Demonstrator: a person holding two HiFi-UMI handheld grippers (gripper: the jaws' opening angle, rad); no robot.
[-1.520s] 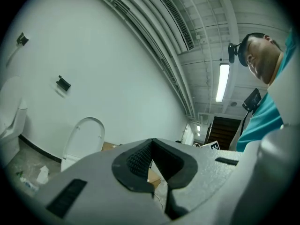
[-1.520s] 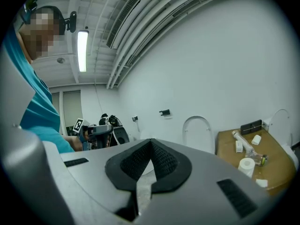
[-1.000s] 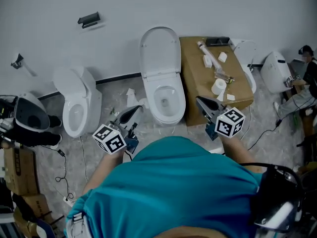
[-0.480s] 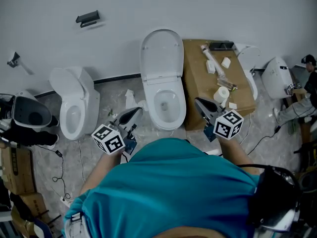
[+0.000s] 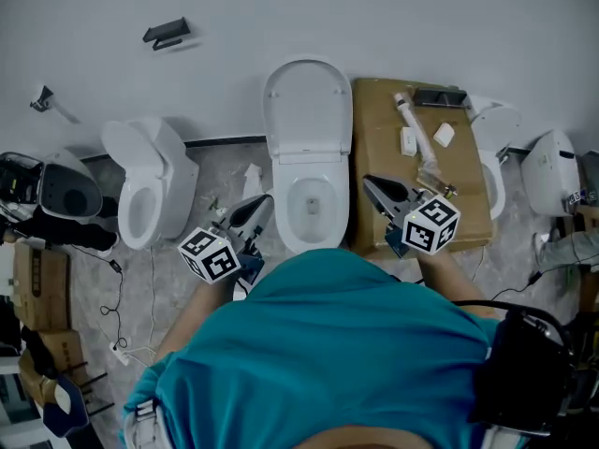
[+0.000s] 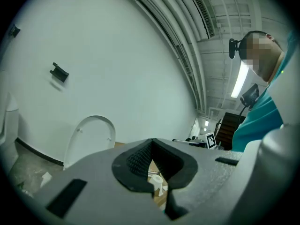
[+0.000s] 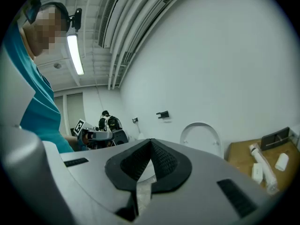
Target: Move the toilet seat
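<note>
While both hands hang in front of my teal shirt [image 5: 328, 354], neither holds anything. The left gripper [image 5: 266, 200] has its fingers clenched together on nothing, and the right gripper [image 5: 368, 181] is the same; each gripper view shows only the pads meeting, with open room beyond them.

Step in hand, as I judge it: the approach. Both tools point toward the middle toilet, one on each side of its bowl [image 5: 343, 215], near the rim but touching nothing.

Task item: the toilet seat [image 5: 305, 101] stands raised at the back of that bowl, upright against the wall. I cannot separate seat from lid in these views.

Next move, in my judgement: release the fingers, reach past the bowl to the upper edge of the seat, take that edge in a firm hold and swing it down on its hinge under control so it does not drop.

Surroundings: a second toilet [image 5: 154, 190] stands to the left. A cardboard box [image 5: 379, 171] sits just beside the bowl on the right, carrying a white pipe [image 5: 418, 124] and small white parts. A black bracket [image 5: 167, 34] is fixed high on the wall.

Writing: none legible. Each marker cube [image 5: 208, 255] bears only black-and-white square patterns. No brand shows on the toilets or the box.
</note>
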